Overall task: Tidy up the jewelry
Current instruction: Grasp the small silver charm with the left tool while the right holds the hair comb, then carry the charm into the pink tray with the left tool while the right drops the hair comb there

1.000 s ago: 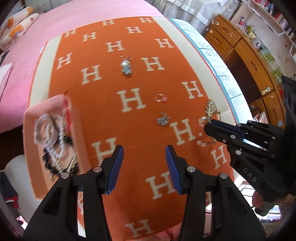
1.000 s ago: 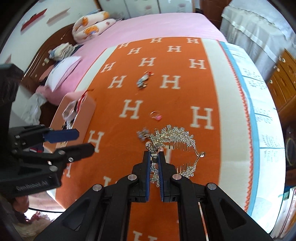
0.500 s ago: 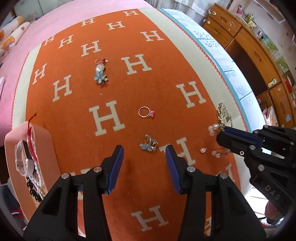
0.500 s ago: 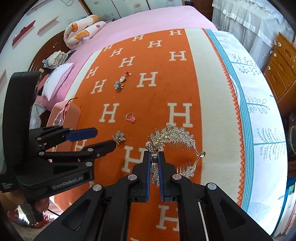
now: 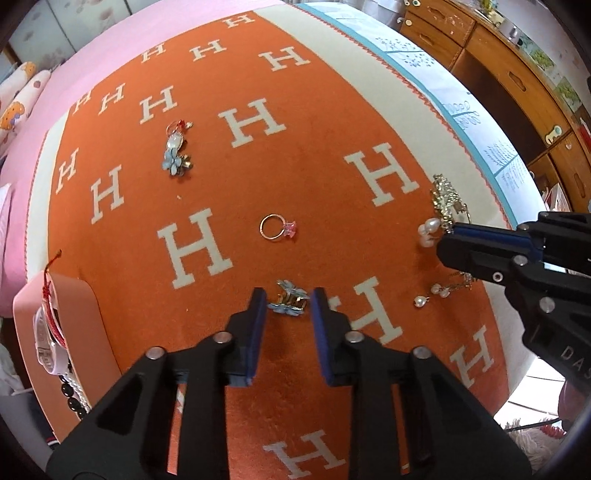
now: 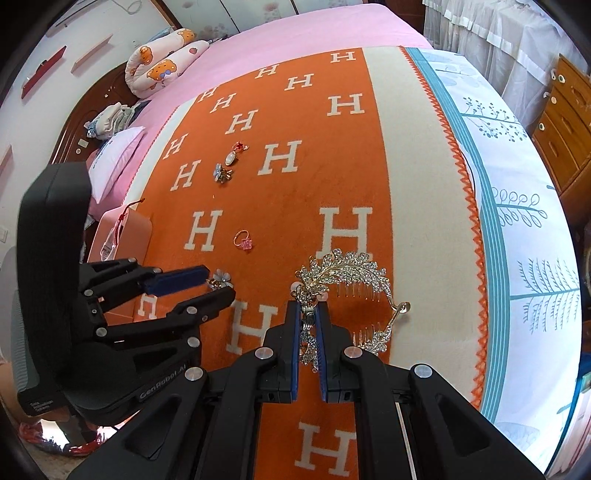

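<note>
Orange blanket, one ring, two flower clips

white "h" letters on orange blanket, "genrobot.ai" on left gripper

Blanket: orange field with cream H letters, cream border, orange zigzag edging; beyond it a pink sheet and a white cover with teal stripes and line-drawn trees. Jewelry: gold ring with a pink stone, pale-blue flower clip with gold, second blue-flower charm with a white oval and red loop, silver-and-gold rhinestone comb with white pearls. Box peach-pink, holding red cord, white and black beads; grippers black with blue pads; pillow cream with orange bears; dresser brown wood.
</note>
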`<state>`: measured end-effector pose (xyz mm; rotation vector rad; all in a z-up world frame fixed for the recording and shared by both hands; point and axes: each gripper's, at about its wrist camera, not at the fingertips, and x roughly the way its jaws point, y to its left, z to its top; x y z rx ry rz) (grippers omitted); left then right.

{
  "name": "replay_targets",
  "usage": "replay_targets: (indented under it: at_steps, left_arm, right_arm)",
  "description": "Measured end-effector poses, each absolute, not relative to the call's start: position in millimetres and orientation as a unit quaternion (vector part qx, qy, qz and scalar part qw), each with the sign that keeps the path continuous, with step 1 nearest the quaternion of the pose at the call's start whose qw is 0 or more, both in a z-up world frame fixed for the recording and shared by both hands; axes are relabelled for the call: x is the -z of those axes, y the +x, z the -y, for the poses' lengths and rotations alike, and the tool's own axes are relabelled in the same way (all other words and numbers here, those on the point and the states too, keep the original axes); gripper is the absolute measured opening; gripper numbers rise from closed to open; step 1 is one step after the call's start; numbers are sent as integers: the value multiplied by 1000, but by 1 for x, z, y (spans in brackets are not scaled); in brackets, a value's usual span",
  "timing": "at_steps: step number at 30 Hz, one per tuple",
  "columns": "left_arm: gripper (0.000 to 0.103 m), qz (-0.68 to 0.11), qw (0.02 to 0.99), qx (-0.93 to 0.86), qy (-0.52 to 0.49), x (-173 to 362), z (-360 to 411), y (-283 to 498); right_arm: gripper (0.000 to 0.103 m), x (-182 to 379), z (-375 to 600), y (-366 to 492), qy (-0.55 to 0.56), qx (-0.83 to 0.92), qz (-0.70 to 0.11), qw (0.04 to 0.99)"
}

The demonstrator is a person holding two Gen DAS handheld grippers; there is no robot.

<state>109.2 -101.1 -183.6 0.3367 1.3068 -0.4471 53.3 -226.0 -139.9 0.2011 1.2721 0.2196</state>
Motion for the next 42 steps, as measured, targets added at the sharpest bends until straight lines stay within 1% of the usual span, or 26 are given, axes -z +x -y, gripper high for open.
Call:
replay_targets:
  at_steps: [6,11,20,25,31,36,42]
  left_arm:
    - [20,-597,766,210,110,182,85,113]
    - [20,-590,777,201,89,167,69,111]
    - [20,-553,811,184,56,104,25,93]
    - [20,-529,834,154,45,71,-17,79]
    - [20,-510,853,109,18,44,-72,66]
    - [20,-507,859,70,-10,40,-117,61]
    - [20,-530,846,42,-42,57,-154,52]
  right_arm:
    - [7,142,225,54,96,-104,-593,793]
    - [7,141,221,53,96,-105,-591,794]
    - [7,115,194,53,83,-126,-579,801]
    - [7,91,157,54,67,-157,-567,806]
    - [7,57,95,54,46,-220,-547,806]
    - [7,30,40,56,18,-267,-526,807]
    - [7,12,-14,61,1,-310,-513,801]
